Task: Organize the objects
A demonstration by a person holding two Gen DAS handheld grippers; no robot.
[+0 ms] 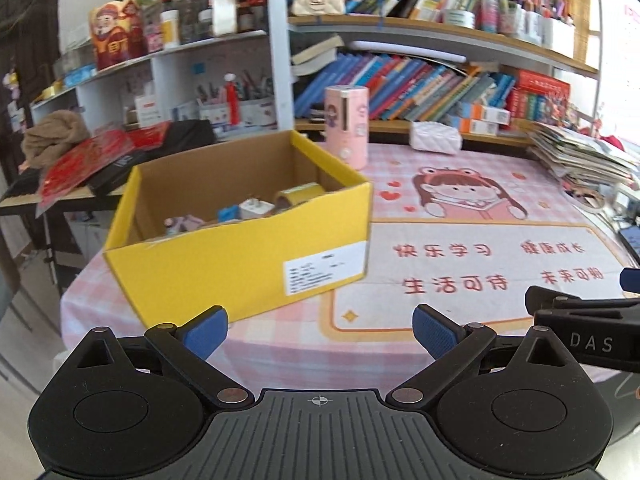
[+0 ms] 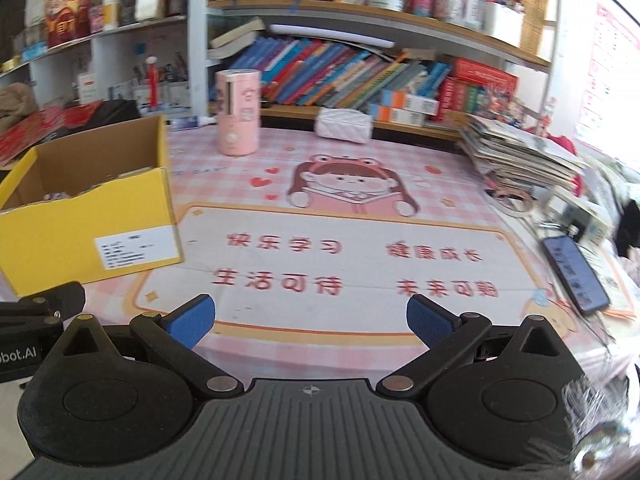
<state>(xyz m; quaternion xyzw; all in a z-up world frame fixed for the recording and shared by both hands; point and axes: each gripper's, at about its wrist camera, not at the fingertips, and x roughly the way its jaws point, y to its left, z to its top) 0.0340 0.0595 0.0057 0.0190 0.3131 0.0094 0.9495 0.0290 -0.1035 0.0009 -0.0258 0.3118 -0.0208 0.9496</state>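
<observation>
Hovering over a pink checked tabletop, the left gripper shows its jaws spread wide with nothing between them. Ahead and to its left sits a yellow cardboard box, open at the top, holding a roll of tape, a white plug and other small items. A pink cylindrical container stands just behind the box, and the right gripper's black body pokes in at the right edge. From the right wrist, the right gripper likewise hangs with jaws wide apart and empty above the cartoon desk mat. The box lies to its left; a dark phone lies to its right, near a stack of magazines.
</observation>
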